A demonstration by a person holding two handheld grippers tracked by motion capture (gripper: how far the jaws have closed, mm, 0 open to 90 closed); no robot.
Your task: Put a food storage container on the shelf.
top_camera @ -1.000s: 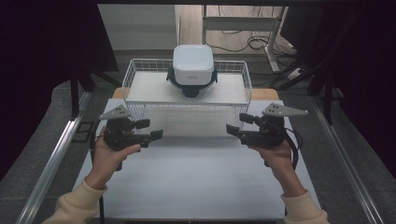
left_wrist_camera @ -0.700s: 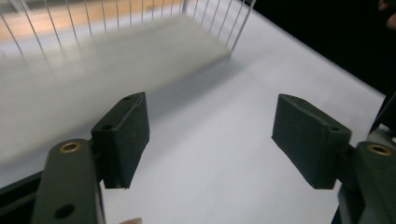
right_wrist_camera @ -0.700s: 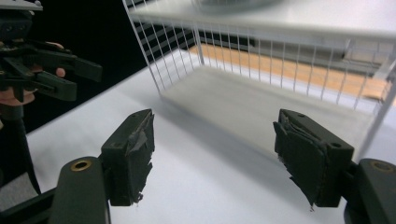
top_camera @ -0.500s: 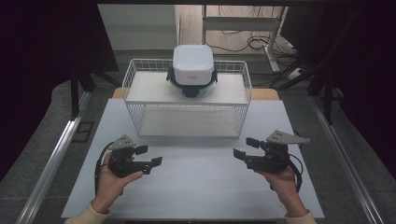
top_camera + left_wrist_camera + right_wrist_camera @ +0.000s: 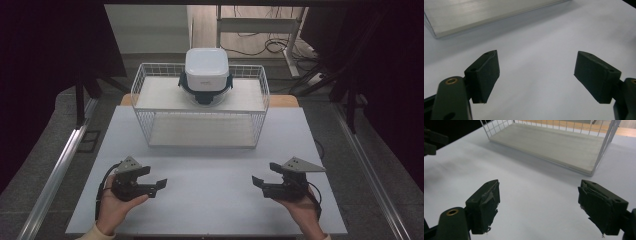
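- My left hand-held gripper (image 5: pixel 150 184): jaws wide, empty, near side of the basket (image 5: pixel 200 112).
- My right hand-held gripper (image 5: pixel 265 184): jaws wide, empty, also nearside, over the counter (image 5: pixel 210 200).

High view over the table (image 5: pixel 210 200); both tool cameras low, close above it.

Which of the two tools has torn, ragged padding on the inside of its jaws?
The right tool: its pads look frayed and peeling at the edges. The left tool has smooth, clean pads.
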